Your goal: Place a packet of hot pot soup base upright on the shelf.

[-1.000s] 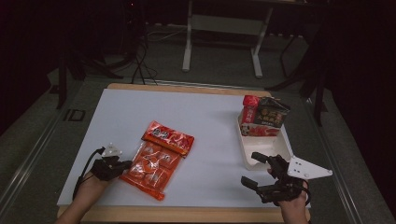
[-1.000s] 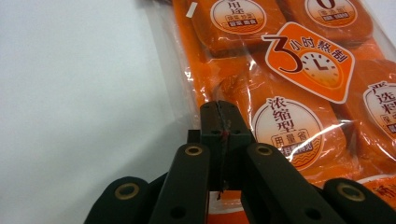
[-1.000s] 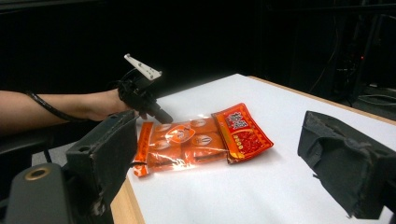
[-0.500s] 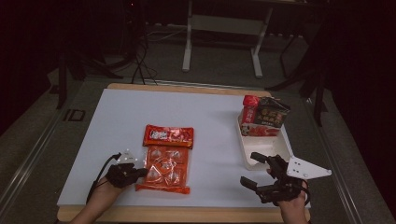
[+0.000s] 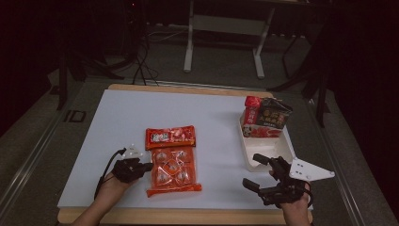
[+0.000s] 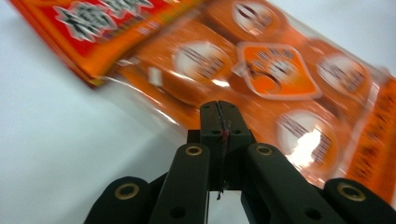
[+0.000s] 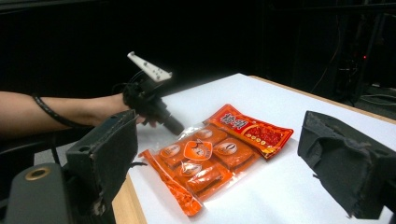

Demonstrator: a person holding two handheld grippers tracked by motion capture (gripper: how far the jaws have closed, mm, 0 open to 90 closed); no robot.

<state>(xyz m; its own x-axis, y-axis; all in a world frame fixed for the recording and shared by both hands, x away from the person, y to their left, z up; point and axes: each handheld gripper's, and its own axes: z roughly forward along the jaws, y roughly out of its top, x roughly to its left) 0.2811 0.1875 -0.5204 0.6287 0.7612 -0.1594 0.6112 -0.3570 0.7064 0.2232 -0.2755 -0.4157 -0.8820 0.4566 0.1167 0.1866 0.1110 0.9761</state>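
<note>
I see a snack bag (image 5: 172, 161) lying flat on the white table (image 5: 117, 122), near the front edge and a bit left of the middle. The bag is shiny soft plastic. Its top part is a red band with writing, and the rest is clear, so I can see small orange wrapped blocks inside. The blocks look square with round white labels. The bag is a long rectangle. In the high view its long side runs from 12 o'clock to 6 o'clock, with the red band at the 12 o'clock end and a crinkled orange seam at the 6 o'clock end.

My left gripper (image 5: 147, 165) is at 9 o'clock from the bag. Its black jaws are pressed together on the clear edge of the bag, and in the left gripper view (image 6: 219, 122) the tips sit tight over the shiny plastic. The jaws are hard and black with little brass rings.

My right gripper (image 5: 259, 172) is at 3 o'clock from the bag, well apart from it. Its jaws are spread wide with nothing between them. In the right gripper view the pads (image 7: 348, 168) look rough and dark, like worn foam.

At 1 o'clock from the bag stands a white tray (image 5: 282, 149) with a red packet (image 5: 252, 110) and a dark packet (image 5: 274, 114) standing up in its far end.
</note>
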